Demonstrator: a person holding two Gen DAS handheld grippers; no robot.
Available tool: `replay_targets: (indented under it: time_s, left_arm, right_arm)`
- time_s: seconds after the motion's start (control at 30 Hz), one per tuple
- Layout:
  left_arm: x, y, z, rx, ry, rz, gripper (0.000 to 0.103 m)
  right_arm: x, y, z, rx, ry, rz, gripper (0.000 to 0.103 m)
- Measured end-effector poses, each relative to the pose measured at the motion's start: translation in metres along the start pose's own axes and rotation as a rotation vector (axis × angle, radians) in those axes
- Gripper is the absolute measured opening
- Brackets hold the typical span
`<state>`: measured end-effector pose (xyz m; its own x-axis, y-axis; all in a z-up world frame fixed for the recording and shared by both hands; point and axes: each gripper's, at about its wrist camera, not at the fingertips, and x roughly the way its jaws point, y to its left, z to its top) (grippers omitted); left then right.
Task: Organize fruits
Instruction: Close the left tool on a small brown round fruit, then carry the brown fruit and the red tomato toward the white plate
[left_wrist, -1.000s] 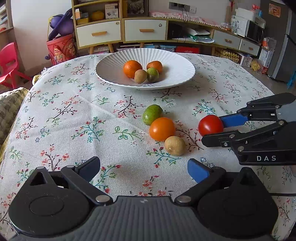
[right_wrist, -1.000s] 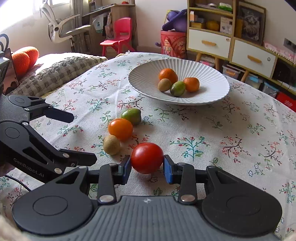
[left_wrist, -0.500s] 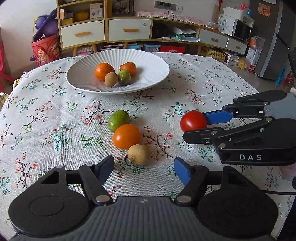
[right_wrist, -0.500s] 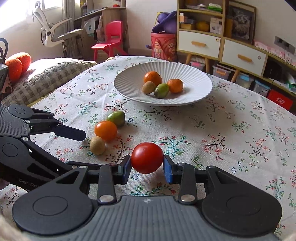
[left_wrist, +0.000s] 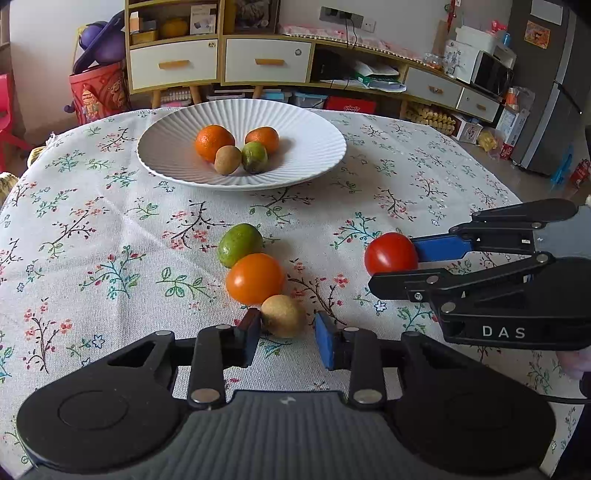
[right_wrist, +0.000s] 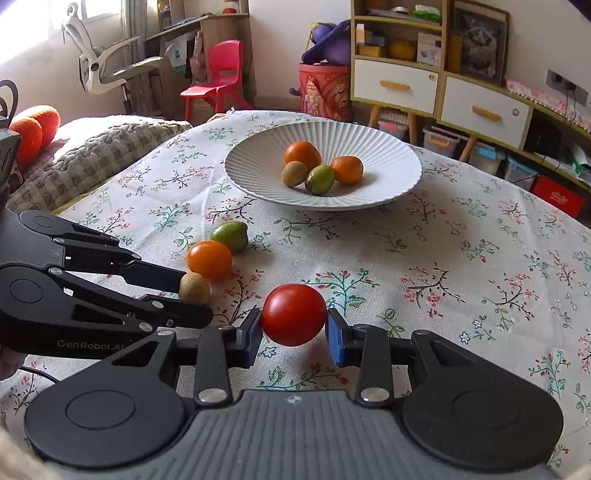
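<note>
- The left claw (left_wrist: 283, 336) has just been closing, and now its jaws stand narrow with the brown kiwi (left_wrist: 283, 315) between them. The left pad touches the kiwi; on the right side a small gap shows in the left wrist view, so I cannot tell if the grip is firm.
- The kiwi lies on the worktop (left_wrist: 110, 236), at the tips of the left claw, at 12 o'clock from it.
- The orange tomato (left_wrist: 255, 277) touches the kiwi at its 11 o'clock, and the green fruit (left_wrist: 239, 244) lies just beyond the orange one, in one line.
- The white plate (left_wrist: 314, 147) stands far at 12 o'clock; it holds two oranges, one kiwi and one green fruit.
- The right claw (right_wrist: 294, 331) is clamped on the red tomato (right_wrist: 294, 314); both blue pads press its sides.
- The red tomato hangs a little above the cloth, at 3 o'clock from the kiwi and well apart from the plate.
</note>
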<state>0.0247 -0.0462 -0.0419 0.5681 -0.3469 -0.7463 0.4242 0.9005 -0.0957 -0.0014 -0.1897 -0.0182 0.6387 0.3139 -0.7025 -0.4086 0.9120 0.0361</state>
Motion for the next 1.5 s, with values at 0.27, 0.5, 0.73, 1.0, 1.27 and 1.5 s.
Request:
replay_targets:
  time_s: [0.27, 0.5, 0.73, 1.0, 1.27, 1.5]
  left_arm:
    - [-0.001, 0.0, 0.0, -0.003, 0.001, -0.001, 0.011]
    - [-0.003, 0.001, 0.002, -0.015, -0.002, -0.009, 0.011]
    - [-0.01, 0.003, 0.009, -0.03, -0.027, -0.018, 0.011]
    - [-0.016, 0.009, 0.024, -0.049, -0.073, -0.01, 0.011]
    - [-0.018, 0.017, 0.047, -0.069, -0.124, 0.024, 0.011]
    - [-0.01, 0.028, 0.067, -0.078, -0.146, 0.064, 0.011]
  right_arm:
    - [0.0, 0.0, -0.001, -0.004, 0.002, 0.001, 0.034]
    - [0.0, 0.0, -0.001, -0.002, 0.0, 0.0, 0.034]
    - [-0.004, -0.003, 0.002, 0.008, -0.014, 0.001, 0.034]
    - [-0.007, -0.007, 0.014, 0.025, -0.05, -0.007, 0.034]
    - [-0.003, -0.013, 0.036, 0.039, -0.094, -0.025, 0.034]
    - [0.006, -0.02, 0.05, 0.054, -0.11, -0.045, 0.034]
